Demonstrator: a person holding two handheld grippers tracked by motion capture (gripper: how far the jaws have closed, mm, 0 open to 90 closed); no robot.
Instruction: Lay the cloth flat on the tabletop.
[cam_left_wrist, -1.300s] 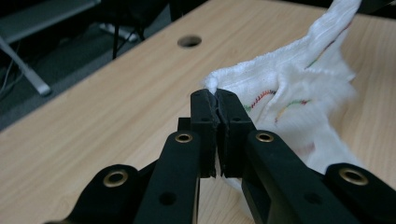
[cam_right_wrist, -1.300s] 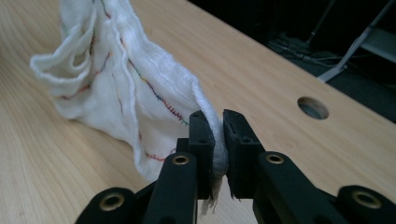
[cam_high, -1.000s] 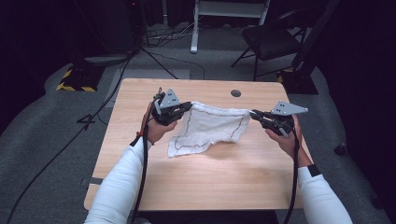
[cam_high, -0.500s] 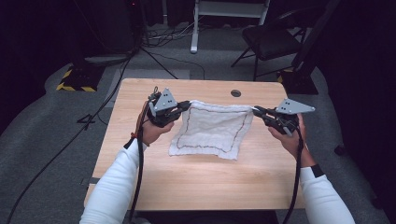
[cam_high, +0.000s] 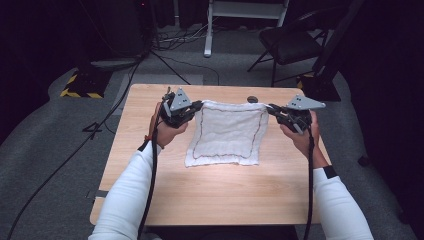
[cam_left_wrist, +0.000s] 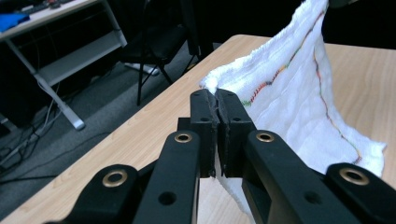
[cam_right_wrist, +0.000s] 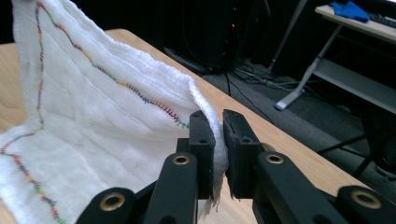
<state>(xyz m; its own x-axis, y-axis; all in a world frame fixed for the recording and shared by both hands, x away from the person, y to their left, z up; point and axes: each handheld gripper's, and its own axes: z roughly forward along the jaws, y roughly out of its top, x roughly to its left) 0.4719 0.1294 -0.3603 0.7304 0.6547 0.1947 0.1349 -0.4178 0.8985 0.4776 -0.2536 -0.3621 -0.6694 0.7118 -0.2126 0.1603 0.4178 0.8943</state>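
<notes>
A white cloth with a coloured stitched border hangs stretched between both grippers over the wooden table; its near edge lies on the tabletop. My left gripper is shut on the cloth's far left corner, the fabric pinched between its black jaws. At the far right corner my right gripper is shut on the cloth too. In the left gripper view the cloth rises up and to the right; in the right gripper view the cloth spreads to the left.
A small dark round spot sits near the table's far edge. Behind the table stand a black chair, a white desk frame and cables on the grey floor. A yellow-black striped block lies at the left.
Both hands have drawn apart and lifted a little. The cloth, crumpled and slack a second ago, now hangs flat and square between the grippers.
</notes>
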